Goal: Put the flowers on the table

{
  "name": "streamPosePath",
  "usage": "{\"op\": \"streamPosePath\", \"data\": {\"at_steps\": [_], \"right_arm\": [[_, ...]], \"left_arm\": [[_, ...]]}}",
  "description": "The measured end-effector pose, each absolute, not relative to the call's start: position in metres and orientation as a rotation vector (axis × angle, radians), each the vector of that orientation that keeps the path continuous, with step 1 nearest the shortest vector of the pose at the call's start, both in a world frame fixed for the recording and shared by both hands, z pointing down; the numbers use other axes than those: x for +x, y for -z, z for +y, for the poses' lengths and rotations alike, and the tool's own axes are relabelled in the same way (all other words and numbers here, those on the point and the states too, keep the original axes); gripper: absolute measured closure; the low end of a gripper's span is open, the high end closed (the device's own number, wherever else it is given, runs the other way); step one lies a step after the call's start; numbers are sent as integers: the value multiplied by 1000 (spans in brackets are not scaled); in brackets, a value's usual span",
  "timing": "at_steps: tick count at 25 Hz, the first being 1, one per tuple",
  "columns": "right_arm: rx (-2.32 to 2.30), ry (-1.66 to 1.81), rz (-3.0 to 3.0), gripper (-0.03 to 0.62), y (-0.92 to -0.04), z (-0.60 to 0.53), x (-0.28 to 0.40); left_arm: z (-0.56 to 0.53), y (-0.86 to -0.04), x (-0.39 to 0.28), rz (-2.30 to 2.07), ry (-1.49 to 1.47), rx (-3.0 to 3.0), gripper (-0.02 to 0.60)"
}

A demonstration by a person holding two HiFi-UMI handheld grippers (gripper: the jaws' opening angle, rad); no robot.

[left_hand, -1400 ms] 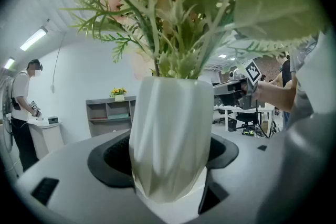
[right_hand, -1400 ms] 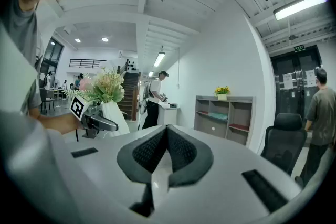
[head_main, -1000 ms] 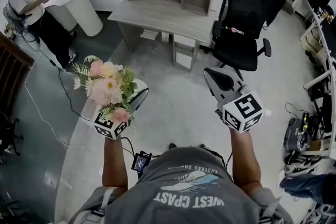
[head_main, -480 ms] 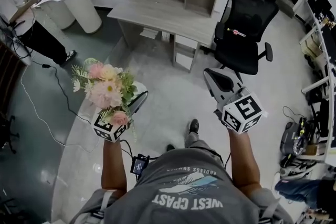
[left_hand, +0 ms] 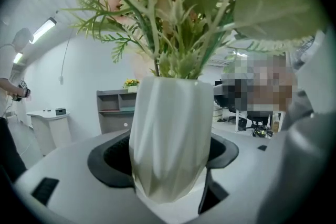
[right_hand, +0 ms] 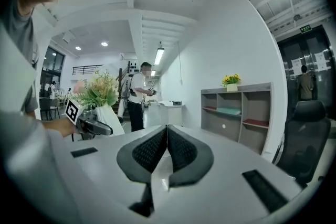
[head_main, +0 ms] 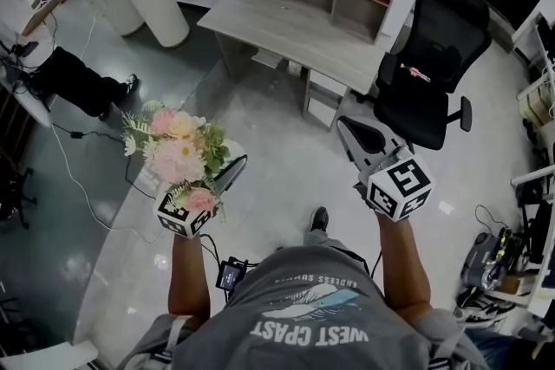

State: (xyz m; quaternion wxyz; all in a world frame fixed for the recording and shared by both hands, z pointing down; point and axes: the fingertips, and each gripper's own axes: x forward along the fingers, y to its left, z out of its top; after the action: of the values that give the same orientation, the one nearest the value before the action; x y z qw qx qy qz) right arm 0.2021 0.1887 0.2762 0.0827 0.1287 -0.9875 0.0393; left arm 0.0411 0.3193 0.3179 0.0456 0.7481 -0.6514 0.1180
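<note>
Left gripper point(head_main: 227, 175) clamps the flowers' vase point(left_hand: 167, 136) (upright); right gripper point(head_main: 351, 137) closed, empty.

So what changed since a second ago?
The person stepped forward: one shoe has come forward, and the desk and office chair sit lower and further right in the head view. The left gripper still clamps the white vase of flowers; the right gripper stays shut and empty.
</note>
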Motion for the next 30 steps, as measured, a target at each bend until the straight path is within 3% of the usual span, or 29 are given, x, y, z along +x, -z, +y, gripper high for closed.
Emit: {"op": "streamPosePath", "data": {"at_steps": [12, 30], "right_arm": [[288, -155, -2920, 566, -286, 78, 169], [207, -142, -2962, 566, -302, 30, 160]], "left_arm": [[228, -327, 23, -2033, -355, 2172, 206], [194, -335, 13, -2139, -390, 2103, 206]]}}
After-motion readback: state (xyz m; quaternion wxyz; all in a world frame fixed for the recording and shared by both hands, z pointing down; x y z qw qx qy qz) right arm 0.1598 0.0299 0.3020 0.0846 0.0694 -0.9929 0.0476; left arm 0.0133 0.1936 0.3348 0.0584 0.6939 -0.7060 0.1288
